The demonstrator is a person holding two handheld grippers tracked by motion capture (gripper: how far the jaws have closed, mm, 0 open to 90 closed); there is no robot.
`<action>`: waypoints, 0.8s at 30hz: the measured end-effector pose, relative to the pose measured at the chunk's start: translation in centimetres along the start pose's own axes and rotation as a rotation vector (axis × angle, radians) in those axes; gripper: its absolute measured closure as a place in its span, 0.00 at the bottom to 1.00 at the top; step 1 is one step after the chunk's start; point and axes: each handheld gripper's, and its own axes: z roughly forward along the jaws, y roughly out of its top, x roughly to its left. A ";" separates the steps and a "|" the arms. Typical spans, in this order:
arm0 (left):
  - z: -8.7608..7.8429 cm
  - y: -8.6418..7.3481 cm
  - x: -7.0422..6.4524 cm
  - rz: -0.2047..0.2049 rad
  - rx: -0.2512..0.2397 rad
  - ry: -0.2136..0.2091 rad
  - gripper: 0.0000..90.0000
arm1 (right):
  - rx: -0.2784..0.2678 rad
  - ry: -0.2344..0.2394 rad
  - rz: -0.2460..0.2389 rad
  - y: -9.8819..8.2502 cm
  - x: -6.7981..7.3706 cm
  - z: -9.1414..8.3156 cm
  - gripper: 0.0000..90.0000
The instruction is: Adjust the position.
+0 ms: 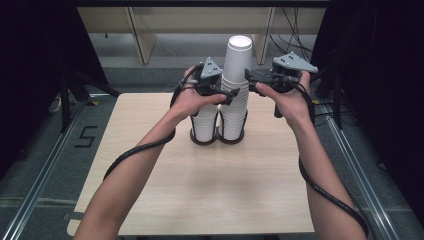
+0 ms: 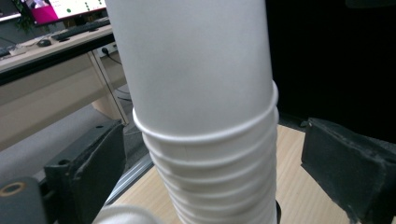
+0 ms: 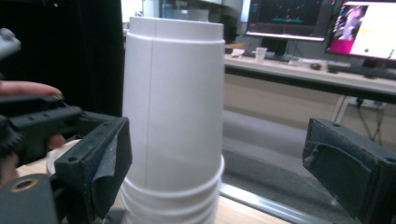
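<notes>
The tall stack of white paper cups [image 1: 235, 85] stands upside down in the right ring of a dark two-ring holder [image 1: 218, 139], at the far middle of the surface [image 1: 200, 190], and I have come at it from both sides. My right tongs [image 1: 249, 75] sit high, level with the top cup [image 3: 173, 93]; its pads [image 3: 100, 163] stand apart on either side of that cup without pressing it, so it has hold of nothing. I judge it is placed there to lift that one cup off. My left tongs [image 1: 231, 94] are lower, their pads [image 2: 93, 172] flanking the ridged rims of the nested cups [image 2: 215, 177], also clear of them and gripping nothing; that placing would steady the stack. The shorter stack [image 1: 205, 122] sits in the left ring, under my left hand [image 1: 192, 97].
</notes>
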 end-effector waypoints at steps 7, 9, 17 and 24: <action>1.3 -0.5 0.2 -0.011 0.047 -0.013 0.08 | 0.028 0.031 -0.008 1.6 0.6 1.8 0.10; 1.3 -0.5 0.3 -0.009 0.048 -0.010 0.08 | 0.038 0.034 -0.011 1.8 0.8 2.0 0.10; 2.2 -0.6 0.4 -0.052 0.057 -0.020 0.10 | 0.081 0.042 -0.012 2.4 1.4 4.3 0.10; 1.8 -0.6 1.1 -0.154 -0.002 -0.064 0.12 | 0.070 0.058 -0.016 2.5 1.7 5.2 0.11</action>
